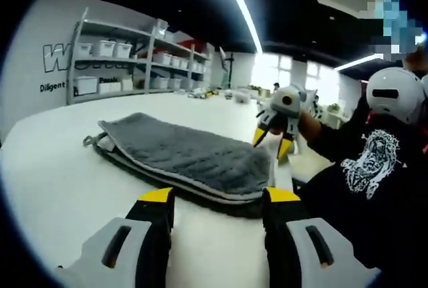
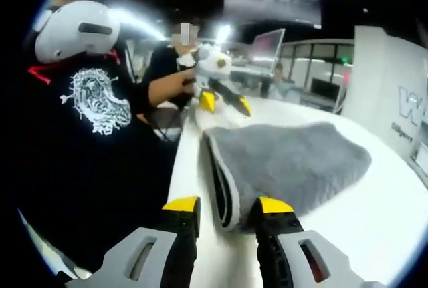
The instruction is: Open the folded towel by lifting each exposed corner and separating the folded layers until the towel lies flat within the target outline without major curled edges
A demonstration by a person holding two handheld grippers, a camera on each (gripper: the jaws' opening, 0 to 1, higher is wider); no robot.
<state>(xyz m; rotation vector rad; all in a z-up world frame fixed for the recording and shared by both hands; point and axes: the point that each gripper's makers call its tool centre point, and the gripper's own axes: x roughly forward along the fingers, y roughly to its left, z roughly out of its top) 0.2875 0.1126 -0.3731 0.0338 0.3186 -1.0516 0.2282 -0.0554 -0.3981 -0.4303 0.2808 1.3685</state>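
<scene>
The grey towel [image 1: 187,154] is seen lying folded in several stacked layers on the white surface [image 1: 60,188], near its edge beside the person. No target outline can be made out. The left tool [image 1: 217,198] is held with jaws apart, just short of the towel's near folded edge. The right tool [image 2: 227,206] is likewise held apart at the opposite end, empty. For a clean unfold, only the top layer's corner should be pinched, then lifted low and drawn outward, so lower layers are not dragged.
</scene>
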